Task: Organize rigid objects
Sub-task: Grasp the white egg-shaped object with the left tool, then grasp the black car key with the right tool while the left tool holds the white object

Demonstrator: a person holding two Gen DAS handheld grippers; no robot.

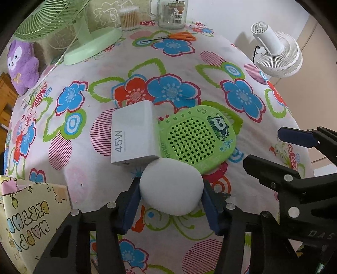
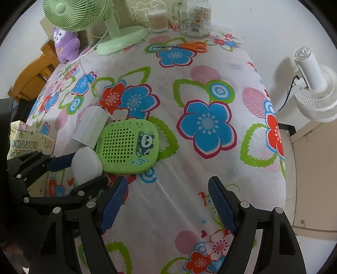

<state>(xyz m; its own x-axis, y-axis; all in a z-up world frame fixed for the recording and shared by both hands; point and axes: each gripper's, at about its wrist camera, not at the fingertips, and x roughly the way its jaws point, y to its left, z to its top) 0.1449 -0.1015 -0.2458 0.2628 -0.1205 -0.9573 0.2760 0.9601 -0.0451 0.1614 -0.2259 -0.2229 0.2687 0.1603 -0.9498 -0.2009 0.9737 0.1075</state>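
A white egg-shaped object (image 1: 171, 187) lies on the flowered tablecloth (image 1: 189, 63), touching a white box marked 45W (image 1: 134, 134) and a green panda speaker (image 1: 198, 137). My left gripper (image 1: 171, 190) points steeply down and is shut on the egg, with a blue pad pressed against each side. In the right wrist view the egg (image 2: 86, 164) sits between the left fingers (image 2: 61, 162), beside the speaker (image 2: 128, 145) and the box (image 2: 90, 128). My right gripper (image 2: 167, 185) stands open over bare cloth, to the right of the speaker, with nothing between its fingers.
A gift box printed with "Happy Birthday" (image 1: 27, 219) stands at the near left. At the back are a green fan (image 1: 88, 46), orange scissors (image 1: 179, 36), a glass jar (image 1: 171, 14), cotton swabs (image 1: 129, 18) and a purple plush (image 1: 22, 65). A white fan (image 1: 278, 57) stands past the right edge.
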